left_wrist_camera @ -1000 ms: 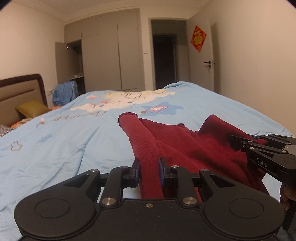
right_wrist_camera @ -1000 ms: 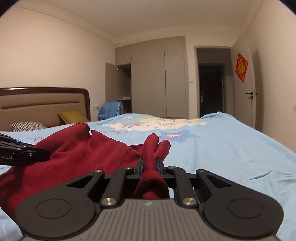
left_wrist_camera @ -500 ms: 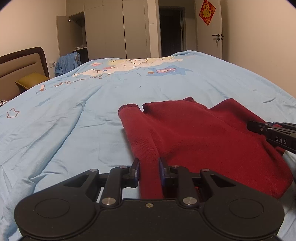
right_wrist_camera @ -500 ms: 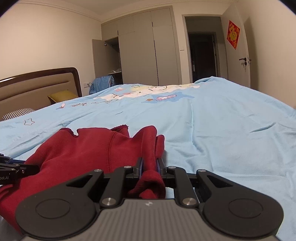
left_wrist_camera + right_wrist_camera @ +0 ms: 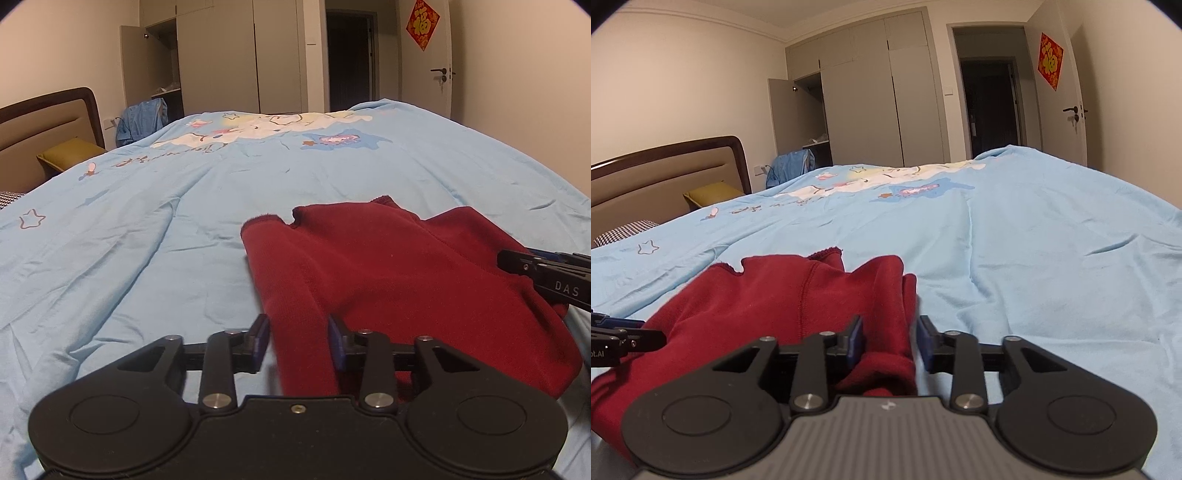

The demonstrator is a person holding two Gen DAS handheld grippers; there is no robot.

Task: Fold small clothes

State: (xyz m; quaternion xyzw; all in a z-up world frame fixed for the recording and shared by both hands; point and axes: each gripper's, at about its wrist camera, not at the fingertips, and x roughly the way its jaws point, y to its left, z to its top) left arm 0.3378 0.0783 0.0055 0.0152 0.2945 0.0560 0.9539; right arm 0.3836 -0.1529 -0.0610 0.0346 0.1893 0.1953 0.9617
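- Red garment (image 5: 388, 266): in the left wrist view we see it lying flat on the blue bedspread (image 5: 147, 229), toward the near edge of the bed, its far hem notched and its right side humped into a fold.
- Our left gripper (image 5: 298, 338) has its jaws parted, with a strip of the garment's left edge running between the pads and neither pad pressing on it.
- At the right edge of this view the right gripper (image 5: 517, 260) reaches over the garment's right side; from here we cannot tell how its jaws stand.
- We judge the step in hand to be letting go after laying the cloth down. To do it well, we should draw both tools straight back and low so no pad snags the knit and drags the fold open.
- In the right wrist view our right gripper (image 5: 891, 339) also has its jaws apart, a bunched ridge of the red garment (image 5: 768, 295) lying loose between them.
- The left gripper (image 5: 646, 338) shows at the left edge, its tips over the cloth.
- As for containers, we see only the wardrobe (image 5: 871, 99) by the far wall, one door open; what its shelf holds is too small to tell.
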